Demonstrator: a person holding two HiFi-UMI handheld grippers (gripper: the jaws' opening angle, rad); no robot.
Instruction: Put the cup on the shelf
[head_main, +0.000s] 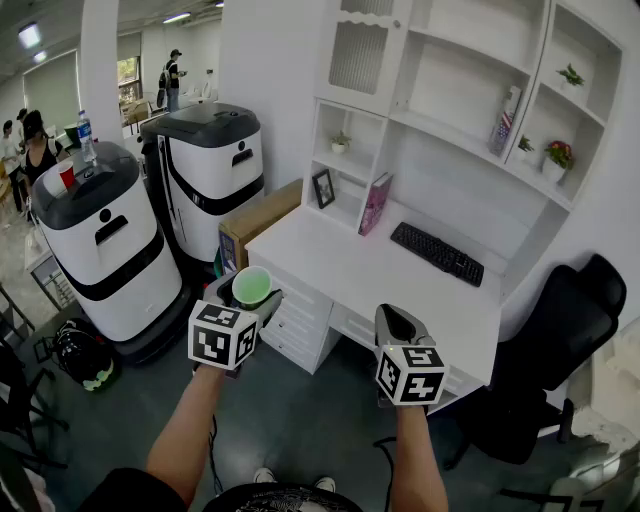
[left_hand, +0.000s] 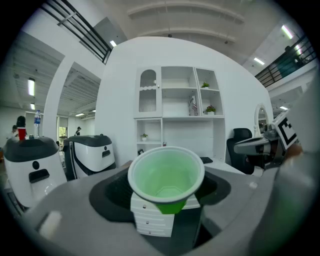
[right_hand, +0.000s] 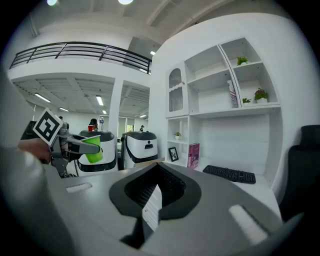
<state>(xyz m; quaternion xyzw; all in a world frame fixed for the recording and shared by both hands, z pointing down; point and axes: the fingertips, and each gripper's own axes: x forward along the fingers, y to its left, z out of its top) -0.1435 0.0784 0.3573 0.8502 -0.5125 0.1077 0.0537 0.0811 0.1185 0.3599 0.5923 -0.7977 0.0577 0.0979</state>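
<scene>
Head view — the left gripper (head_main: 248, 298) holds a green cup (head_main: 252, 287) upright in front of the tabletop (head_main: 340, 265), well short of the white shelf (head_main: 430, 115) above it. The right gripper (head_main: 395, 322) hangs beside it, apart. Only the cup's rim and inside show; its wall is hidden behind the gripper.

Left gripper view — the jaws are closed on the cup (left_hand: 166, 177), low on its body near the base. It looks empty. Judgement: thin plastic, very light, soft-walled, so it should dent under a hard squeeze and could slip if tilted. The low, stiffer part by the base seems the right place to hold. The wide rim covers the exact contact of jaws and wall.

Right gripper view — the jaws are drawn together with nothing between them, only a pale sliver showing through the slit. The cup (right_hand: 93, 149) shows far left, upright in the other gripper. The shelf compartments carry small plants (right_hand: 259, 94), a photo frame (right_hand: 173, 154) and a book (right_hand: 193, 155). How much free depth each has cannot be judged from here.
</scene>
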